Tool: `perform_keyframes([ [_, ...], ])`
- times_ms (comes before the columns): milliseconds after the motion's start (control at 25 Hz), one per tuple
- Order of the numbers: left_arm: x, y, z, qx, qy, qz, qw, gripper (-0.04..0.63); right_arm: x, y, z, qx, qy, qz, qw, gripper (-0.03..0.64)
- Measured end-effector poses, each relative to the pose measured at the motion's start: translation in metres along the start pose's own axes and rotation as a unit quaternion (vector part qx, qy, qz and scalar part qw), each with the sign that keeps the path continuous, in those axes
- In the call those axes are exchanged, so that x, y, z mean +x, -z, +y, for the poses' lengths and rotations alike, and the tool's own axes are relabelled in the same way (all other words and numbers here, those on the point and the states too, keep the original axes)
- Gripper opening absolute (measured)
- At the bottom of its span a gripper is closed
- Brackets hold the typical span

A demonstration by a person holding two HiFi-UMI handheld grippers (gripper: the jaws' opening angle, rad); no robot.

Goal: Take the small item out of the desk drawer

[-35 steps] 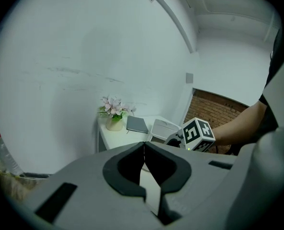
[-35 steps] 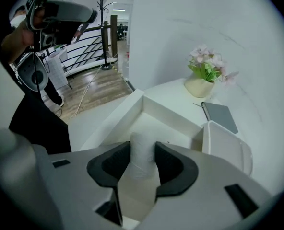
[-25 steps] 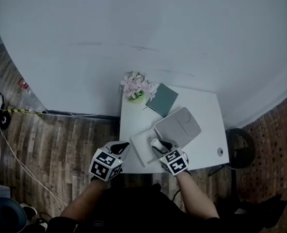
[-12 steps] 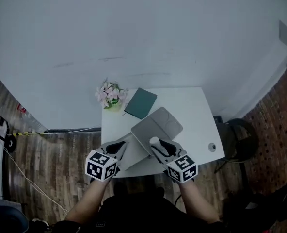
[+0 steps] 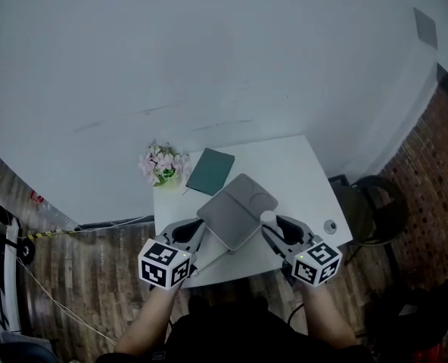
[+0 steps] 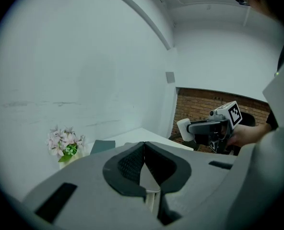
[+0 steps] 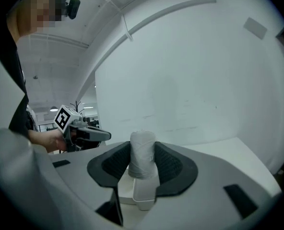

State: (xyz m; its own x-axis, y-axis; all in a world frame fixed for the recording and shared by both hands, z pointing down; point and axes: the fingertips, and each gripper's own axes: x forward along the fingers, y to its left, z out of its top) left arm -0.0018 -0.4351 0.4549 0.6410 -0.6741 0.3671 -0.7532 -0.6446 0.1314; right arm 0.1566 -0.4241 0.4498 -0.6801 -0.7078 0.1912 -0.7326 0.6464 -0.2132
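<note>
Now | left gripper (image 6: 144, 146) jaws pressed together, empty | right gripper (image 7: 143, 148) jaws clamp small white roll (image 7: 142, 159)

White desk (image 5: 303, 169) carries: pink flower pot (image 5: 162, 165), dark green notebook (image 5: 210, 171), grey flat case (image 5: 238, 210), small round object (image 5: 330, 226) near its right edge.

No words, numbers or brand names can be read anywhere. The only printed marks are black-and-white square code patterns on the white cube (image 5: 166, 263) of the left gripper (image 5: 192, 231) and the white cube (image 5: 316, 262) of the right gripper (image 5: 277, 225). These patterns hold no letters or digits.
</note>
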Motion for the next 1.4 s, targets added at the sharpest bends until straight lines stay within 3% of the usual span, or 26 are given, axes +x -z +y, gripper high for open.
perform_keyframes([
  [520, -0.016, -0.041, -0.008, 0.033, 0.004, -0.039, 0.9987, 0.011, -0.05, -0.075, 0.011, -0.029, -0.006, -0.116, 0.993, 0.16],
  [800, -0.037, -0.052, 0.01, 0.044, -0.024, -0.052, 0.9974, 0.011, -0.071, -0.1, 0.024, -0.033, -0.022, -0.178, 0.983, 0.16],
  [1080, -0.053, -0.065, 0.016, 0.04, -0.041, -0.082, 0.9949, 0.011, -0.07, -0.104, 0.036, -0.051, -0.012, -0.186, 0.981, 0.158],
  [1400, -0.048, -0.058, -0.006, 0.044, -0.018, -0.081, 0.9956, 0.009, -0.061, -0.095, 0.047, -0.041, -0.005, -0.179, 0.983, 0.158],
])
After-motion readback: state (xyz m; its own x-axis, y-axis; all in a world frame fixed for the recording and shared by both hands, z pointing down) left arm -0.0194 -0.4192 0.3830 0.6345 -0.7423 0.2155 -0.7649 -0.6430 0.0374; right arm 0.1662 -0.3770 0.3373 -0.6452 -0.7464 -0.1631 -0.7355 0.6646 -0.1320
